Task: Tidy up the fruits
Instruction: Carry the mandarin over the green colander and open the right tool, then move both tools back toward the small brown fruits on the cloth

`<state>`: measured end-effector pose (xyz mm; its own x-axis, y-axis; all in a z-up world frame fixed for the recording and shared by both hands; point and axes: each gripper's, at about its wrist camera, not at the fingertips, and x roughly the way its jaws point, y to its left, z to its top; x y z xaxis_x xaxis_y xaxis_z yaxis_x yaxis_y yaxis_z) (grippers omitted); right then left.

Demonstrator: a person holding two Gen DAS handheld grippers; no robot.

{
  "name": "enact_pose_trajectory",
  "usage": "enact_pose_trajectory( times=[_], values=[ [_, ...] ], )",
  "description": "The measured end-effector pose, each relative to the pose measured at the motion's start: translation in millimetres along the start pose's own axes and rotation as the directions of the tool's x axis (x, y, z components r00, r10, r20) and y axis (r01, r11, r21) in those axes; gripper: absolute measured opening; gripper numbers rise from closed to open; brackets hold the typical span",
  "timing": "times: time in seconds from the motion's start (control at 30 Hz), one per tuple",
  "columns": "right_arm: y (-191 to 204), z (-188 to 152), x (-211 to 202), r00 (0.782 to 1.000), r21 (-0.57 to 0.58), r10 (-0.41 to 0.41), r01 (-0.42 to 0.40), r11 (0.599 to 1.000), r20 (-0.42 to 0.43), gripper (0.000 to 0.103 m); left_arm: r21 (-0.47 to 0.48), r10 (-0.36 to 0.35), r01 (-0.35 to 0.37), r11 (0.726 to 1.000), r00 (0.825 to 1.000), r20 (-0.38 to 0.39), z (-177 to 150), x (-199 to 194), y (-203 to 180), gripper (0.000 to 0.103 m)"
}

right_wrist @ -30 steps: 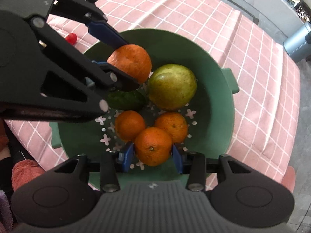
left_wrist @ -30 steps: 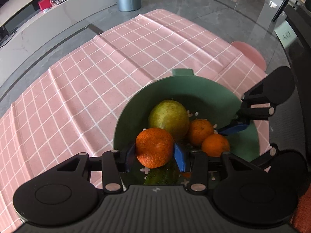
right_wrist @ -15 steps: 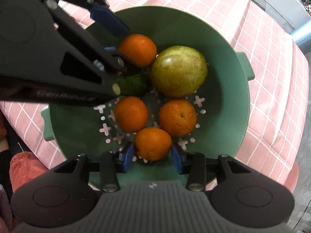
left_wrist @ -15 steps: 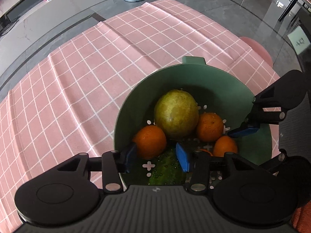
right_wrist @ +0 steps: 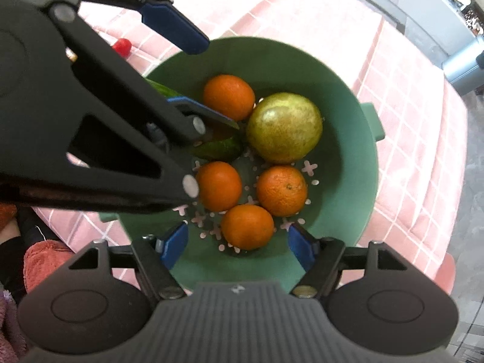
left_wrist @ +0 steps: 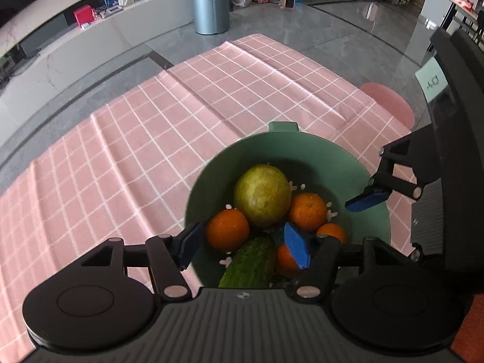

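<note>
A green colander bowl (left_wrist: 311, 154) (right_wrist: 348, 181) on the pink checked cloth holds a large yellow-green fruit (left_wrist: 262, 195) (right_wrist: 284, 127), several oranges and a cucumber (left_wrist: 248, 264) (right_wrist: 219, 148). My left gripper (left_wrist: 245, 246) hangs over the bowl's near side, its jaws opening, with one orange (left_wrist: 227, 230) (right_wrist: 229, 96) lying free between them. My right gripper (right_wrist: 237, 245) points straight down over the bowl, jaws opening; another orange (right_wrist: 247, 227) sits between its pads untouched. The right gripper's blue fingertip (left_wrist: 367, 198) shows in the left wrist view.
A small red object (right_wrist: 121, 46) lies on the cloth beside the bowl. A pink round stool (left_wrist: 390, 104) stands past the table's far corner. A grey bin (left_wrist: 210, 5) is on the floor beyond. A rust-coloured cloth (right_wrist: 45, 260) lies at the lower left.
Both grippers have let go of their oranges, which now lie in the bowl. Both pairs of jaws have spread wide. The left gripper has lifted slightly, showing more of the room.
</note>
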<state>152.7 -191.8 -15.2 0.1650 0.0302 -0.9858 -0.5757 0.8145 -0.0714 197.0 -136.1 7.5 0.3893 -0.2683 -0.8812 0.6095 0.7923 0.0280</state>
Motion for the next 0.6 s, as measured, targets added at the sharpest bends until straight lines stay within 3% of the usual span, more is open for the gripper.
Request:
enact_pose_trajectory(
  times=[0.4,0.6],
  values=[
    [13.6,-4.5,-39.5,0.989,0.080,-0.075,0.065,0.995,0.124,0.070,0.011,0.064,-0.065,0.998,0.995,0.071,-12.4,-54.4,-0.6,0.074],
    [32.8,-11.4,-66.2,0.970,0.142,-0.069,0.037,0.989,0.233,0.070,-0.013,0.062,-0.060,0.998,0.991,0.115,-31.6,-82.7,8.8,0.074]
  ],
)
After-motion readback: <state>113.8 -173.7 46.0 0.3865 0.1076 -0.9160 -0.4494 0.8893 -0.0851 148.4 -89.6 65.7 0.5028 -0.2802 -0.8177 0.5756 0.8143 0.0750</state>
